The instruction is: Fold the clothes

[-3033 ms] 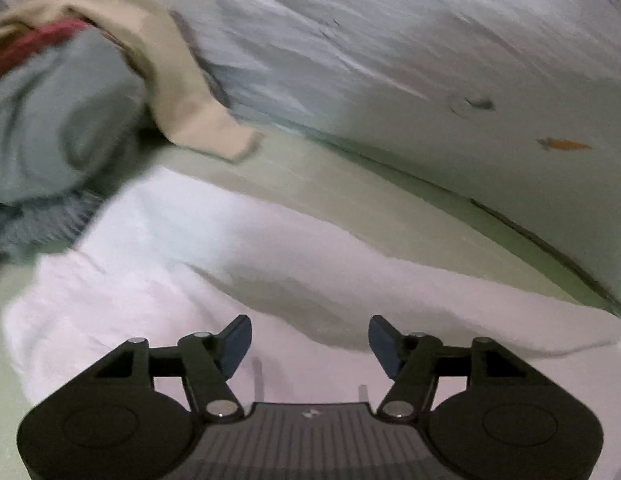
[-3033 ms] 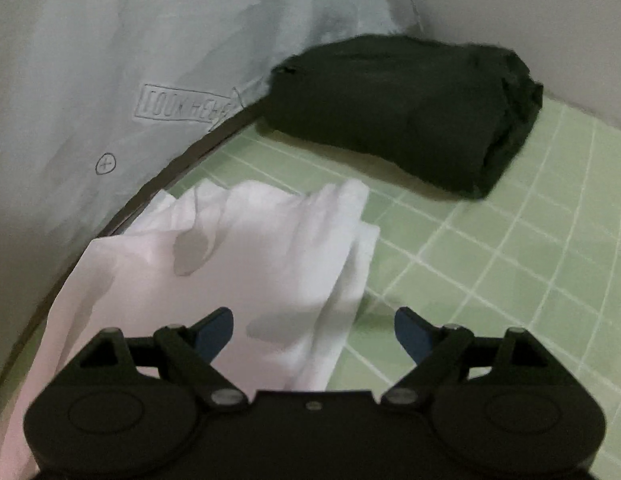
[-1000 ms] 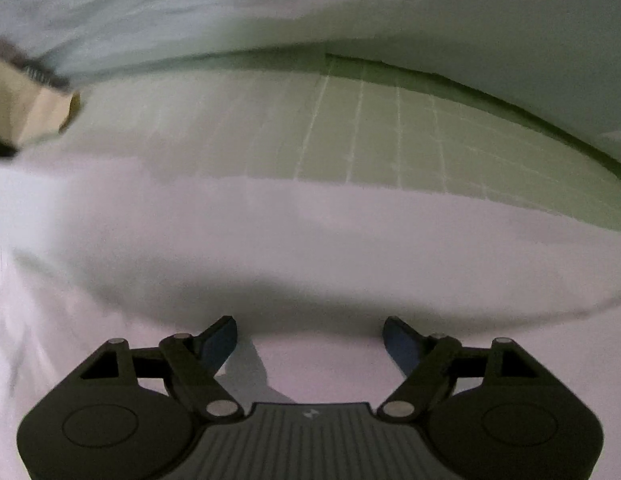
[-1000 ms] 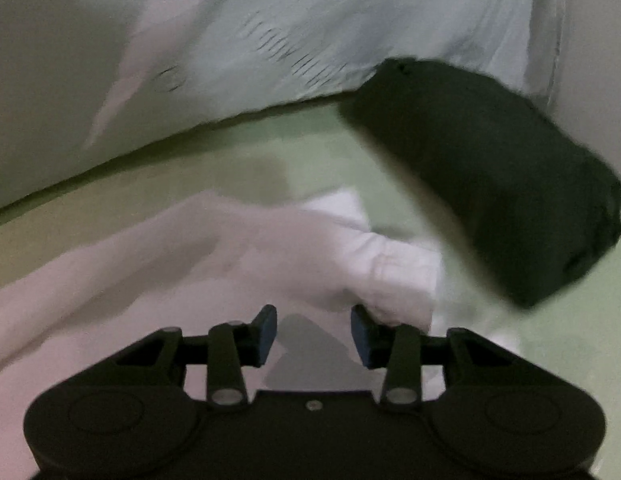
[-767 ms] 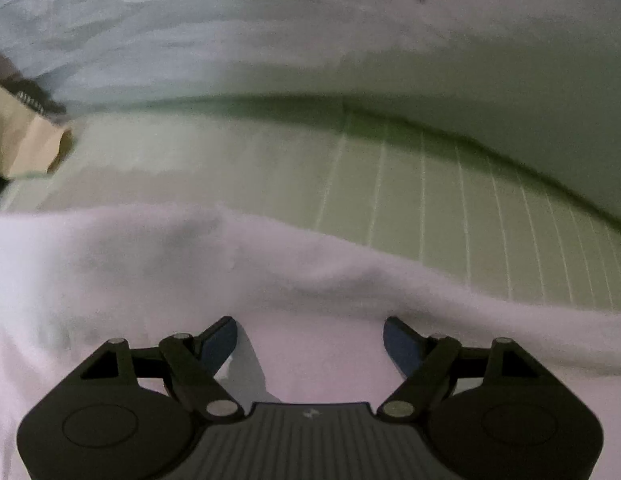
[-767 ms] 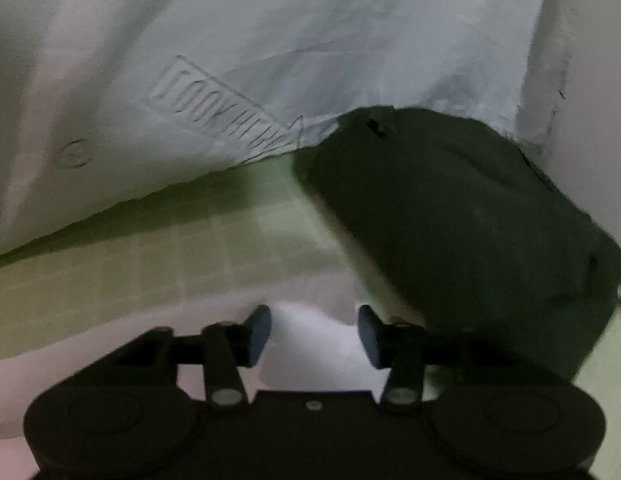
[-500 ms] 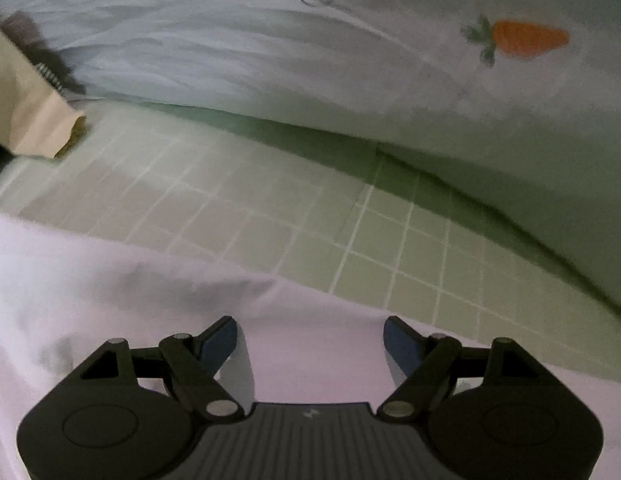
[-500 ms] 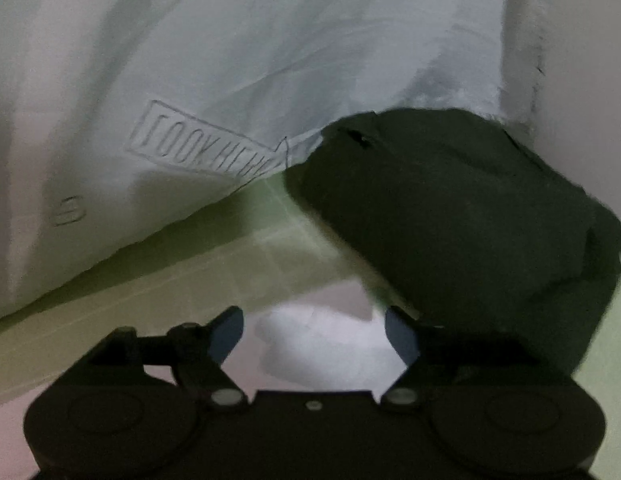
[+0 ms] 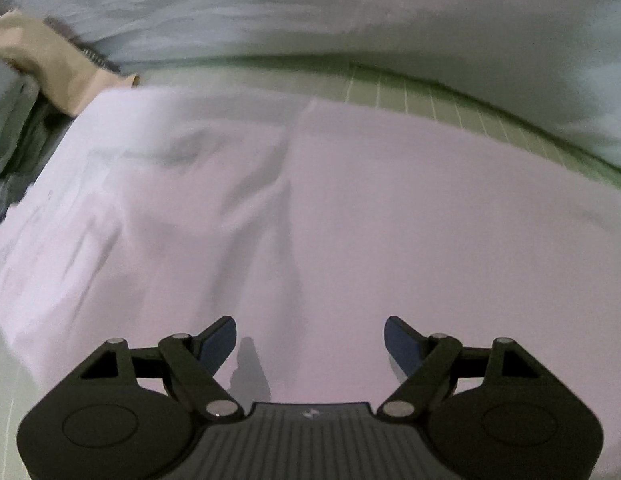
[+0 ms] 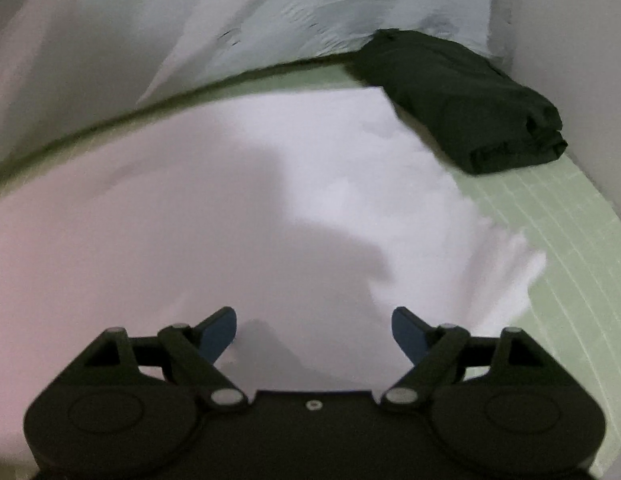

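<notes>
A white garment [image 9: 350, 208] lies spread over the green gridded mat [image 9: 450, 104], with a crease down its middle in the left wrist view. It also fills the right wrist view [image 10: 230, 208], its right edge rumpled. My left gripper [image 9: 309, 340] is open and empty just above the near part of the cloth. My right gripper [image 10: 312, 334] is open and empty above the cloth's near part too.
A folded dark garment [image 10: 462, 96] lies on the mat [image 10: 558, 240] at the far right, touching the white cloth's corner. A heap with a beige garment [image 9: 50, 68] sits at the far left. A pale printed sheet [image 9: 350, 12] hangs behind the mat.
The right gripper held the cloth's corner a second ago and has opened, letting it go. Both grippers have pulled back, and the white garment now lies spread across the mat.
</notes>
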